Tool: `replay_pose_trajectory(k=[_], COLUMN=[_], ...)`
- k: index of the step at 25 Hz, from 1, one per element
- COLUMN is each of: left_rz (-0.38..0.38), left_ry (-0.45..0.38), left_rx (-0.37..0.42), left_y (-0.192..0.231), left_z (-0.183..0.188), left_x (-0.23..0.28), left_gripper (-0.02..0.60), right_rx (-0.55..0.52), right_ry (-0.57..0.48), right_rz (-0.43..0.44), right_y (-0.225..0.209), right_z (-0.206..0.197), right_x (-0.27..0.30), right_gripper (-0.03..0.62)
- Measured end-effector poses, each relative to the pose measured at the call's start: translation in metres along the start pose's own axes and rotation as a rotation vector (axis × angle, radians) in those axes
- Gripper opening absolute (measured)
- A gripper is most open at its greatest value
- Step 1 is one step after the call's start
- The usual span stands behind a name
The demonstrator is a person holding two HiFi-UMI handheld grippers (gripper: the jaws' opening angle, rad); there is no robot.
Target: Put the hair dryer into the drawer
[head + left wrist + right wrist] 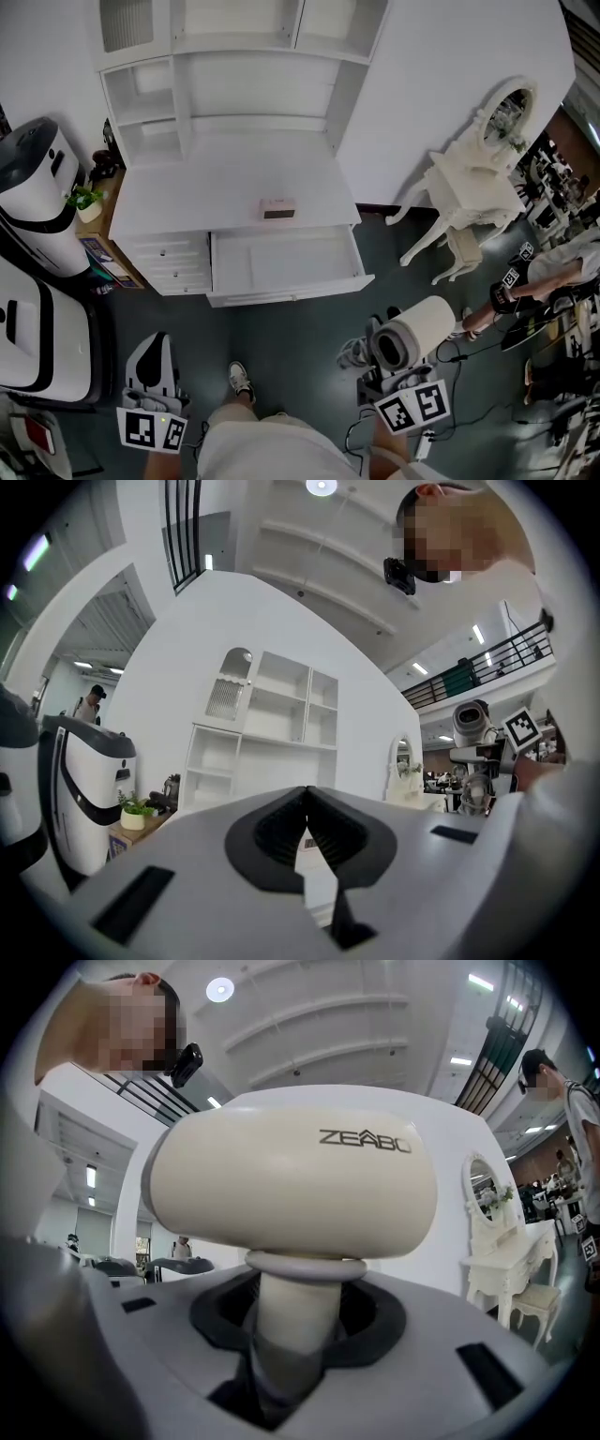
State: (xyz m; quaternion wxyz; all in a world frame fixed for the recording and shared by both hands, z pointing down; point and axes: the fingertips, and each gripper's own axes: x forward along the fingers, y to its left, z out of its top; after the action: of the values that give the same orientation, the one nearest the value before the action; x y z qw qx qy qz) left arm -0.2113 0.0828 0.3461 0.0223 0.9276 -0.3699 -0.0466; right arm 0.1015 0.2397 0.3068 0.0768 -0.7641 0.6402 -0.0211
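Observation:
A cream hair dryer (pixel 412 333) stands upright in my right gripper (pixel 382 349), low in the head view to the right of the drawer. In the right gripper view its barrel (pixel 291 1180) fills the frame and the jaws are shut on its handle (pixel 292 1312). The white desk (pixel 225 183) has its wide drawer (pixel 286 262) pulled open with nothing visible inside. My left gripper (pixel 155 349) hangs lower left, away from the desk. Its jaws (pixel 307 799) meet at the tips with nothing between them.
A small pink box (pixel 277 208) sits on the desktop just behind the drawer. A white machine (pixel 37 178) and a potted plant (pixel 86 199) stand left. A white vanity table (pixel 478 178) with stool (pixel 459 253) stands right, beside another person's arm (pixel 525 281).

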Motion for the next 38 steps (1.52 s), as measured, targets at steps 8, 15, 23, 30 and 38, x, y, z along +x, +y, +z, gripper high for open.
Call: replay_pose_trajectory(k=[8,15,23,30,38], left_rz=[-0.087,-0.160,-0.199,-0.145,-0.085], left_ry=[0.022,0.063,0.087,0.073,0.063], left_rx=[-0.050,-0.095,-0.103,-0.092,-0.069], left_y=[0.047,0.061,0.053,0.048,0.038], left_z=[-0.011,-0.026,-0.035,-0.035,-0.030], left_x=[0.115,0.166,0.204,0.234,0.269], left_gripper=[0.015,0.015,0.015,0.015,0.015], right_rx=[-0.022,-0.015,-0.003,0.016,0.012], right_ry=[0.031,0.055,0.070,0.093,0.163], right_rz=[-0.061,-0.124,-0.152,-0.110,-0.024], right_y=[-0.011,-0.016,-0.036,-0.067,-0.095], right_z=[-0.002,-0.009,-0.016,-0.028,-0.059], right_x=[0.093,0.126,0.147,0.178,0.227], right_gripper=[0.170,0.170,0.170,0.170,0.170])
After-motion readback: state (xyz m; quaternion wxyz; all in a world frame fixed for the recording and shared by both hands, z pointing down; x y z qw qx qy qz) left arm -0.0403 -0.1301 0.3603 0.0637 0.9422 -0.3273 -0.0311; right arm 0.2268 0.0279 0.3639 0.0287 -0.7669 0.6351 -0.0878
